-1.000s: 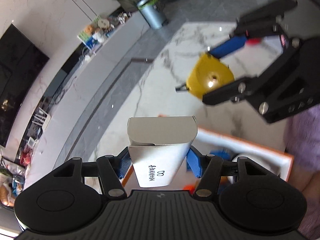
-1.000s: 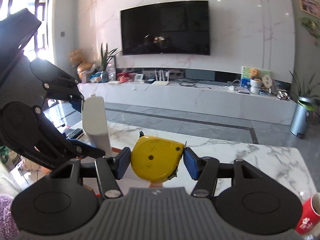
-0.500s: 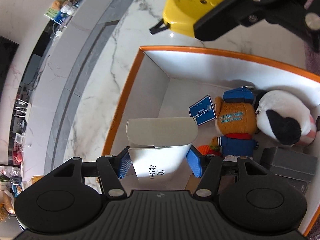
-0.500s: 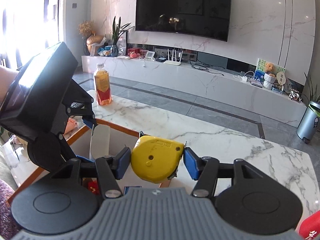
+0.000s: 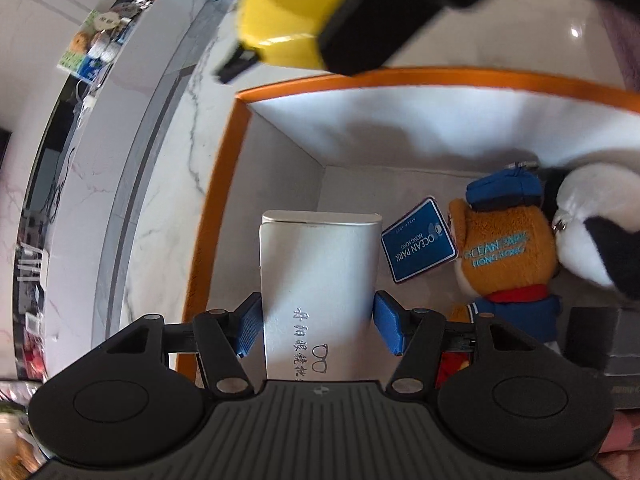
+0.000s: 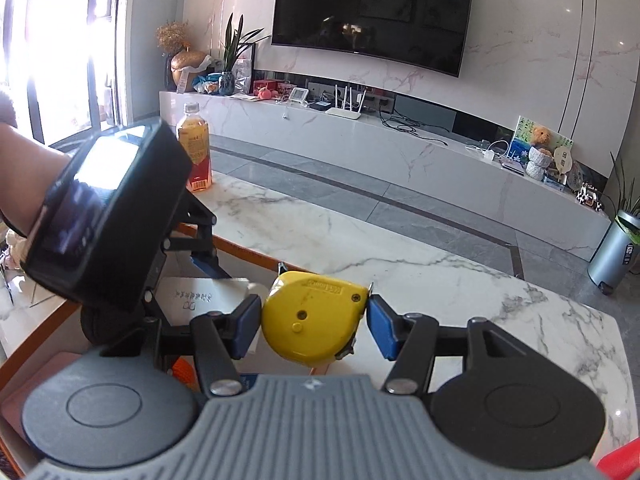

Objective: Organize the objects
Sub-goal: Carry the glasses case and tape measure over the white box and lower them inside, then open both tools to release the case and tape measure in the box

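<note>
L gripper (image 5: 318, 326) clamps a white carton (image 5: 320, 280) between its blue pads (image 5: 250, 326); pads press both long sides, w/ printed characters and a small glasses logo on the face nearest the camera. Carton hangs inside the orange-rimmed box (image 5: 216, 208), near the box's left wall, far end toward the inner corner; can't tell if it touches the floor of the box.

Just R of the carton in the box: a blue tag (image 5: 418, 240) reading OCEAN PARK HONG KONG, then a brown plush (image 5: 508, 256) w/ blue cap and blue jacket, lying on its back. Touching the plush on its R, a white-and-black plush (image 5: 592, 224). A dark grey case (image 5: 604, 340) sits at the R edge, near the brown plush's feet. Something red shows under the gripper's R finger, too hidden to name.

R gripper (image 6: 314, 322) holds a yellow tape (image 6: 314, 314), pads on its two flat edges, jaws roughly half spread. In the L view the tape (image 5: 296, 12) is blurred, above the box's far rim, beside the carton's far end but higher. In the R view the L gripper (image 6: 216, 264) is just left of the tape, a bare wrist (image 6: 28, 176) behind it.

Box stands on a marble table (image 6: 360, 240). Further off on the table, a bottle (image 6: 196, 148) of orange drink, upright, well apart from the box. Beyond: grey floor, low marble console, TV (image 6: 372, 12) on the wall, bin (image 6: 614, 250) at far R.
</note>
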A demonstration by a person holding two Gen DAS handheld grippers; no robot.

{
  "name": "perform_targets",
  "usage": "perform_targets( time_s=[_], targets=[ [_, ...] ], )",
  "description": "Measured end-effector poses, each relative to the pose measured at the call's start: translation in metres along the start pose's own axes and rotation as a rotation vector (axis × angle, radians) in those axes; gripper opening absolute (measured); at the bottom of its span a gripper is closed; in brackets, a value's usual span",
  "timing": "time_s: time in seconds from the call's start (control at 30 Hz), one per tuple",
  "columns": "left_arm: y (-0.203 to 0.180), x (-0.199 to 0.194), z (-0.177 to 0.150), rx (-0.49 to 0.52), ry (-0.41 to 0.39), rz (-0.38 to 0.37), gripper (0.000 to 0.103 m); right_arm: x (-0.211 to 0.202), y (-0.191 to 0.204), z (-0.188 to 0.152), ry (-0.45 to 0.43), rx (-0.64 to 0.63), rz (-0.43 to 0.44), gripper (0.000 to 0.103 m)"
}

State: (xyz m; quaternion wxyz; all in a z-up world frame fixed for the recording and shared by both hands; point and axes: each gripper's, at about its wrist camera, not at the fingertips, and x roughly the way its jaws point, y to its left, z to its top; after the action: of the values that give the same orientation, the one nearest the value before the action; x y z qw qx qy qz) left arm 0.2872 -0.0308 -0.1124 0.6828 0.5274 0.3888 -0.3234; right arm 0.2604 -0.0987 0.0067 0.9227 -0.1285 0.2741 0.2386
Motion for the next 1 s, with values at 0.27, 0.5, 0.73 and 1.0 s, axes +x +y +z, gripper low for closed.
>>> perform_targets(
  time_s=[0.27, 0.5, 0.73, 1.0],
  targets=[
    [-0.015, 0.018, -0.008, 0.135, 0.011, 0.004, 0.071, 0.012, -0.002, -0.002, 0.024, -0.024, 0.005, 0.060],
    [-0.011, 0.018, -0.026, 0.124, 0.033, 0.064, 0.071, 0.019, -0.004, -0.004, 0.042, -0.026, 0.008, 0.060],
    [0.006, -0.015, -0.045, -0.106, -0.027, 0.010, 0.068, 0.019, 0.006, -0.003, 0.054, -0.083, 0.060, 0.060],
    [0.003, -0.054, -0.050, -0.362, -0.078, -0.030, 0.068, 0.046, 0.040, -0.001, 0.170, -0.417, 0.125, 0.060]
  ],
)
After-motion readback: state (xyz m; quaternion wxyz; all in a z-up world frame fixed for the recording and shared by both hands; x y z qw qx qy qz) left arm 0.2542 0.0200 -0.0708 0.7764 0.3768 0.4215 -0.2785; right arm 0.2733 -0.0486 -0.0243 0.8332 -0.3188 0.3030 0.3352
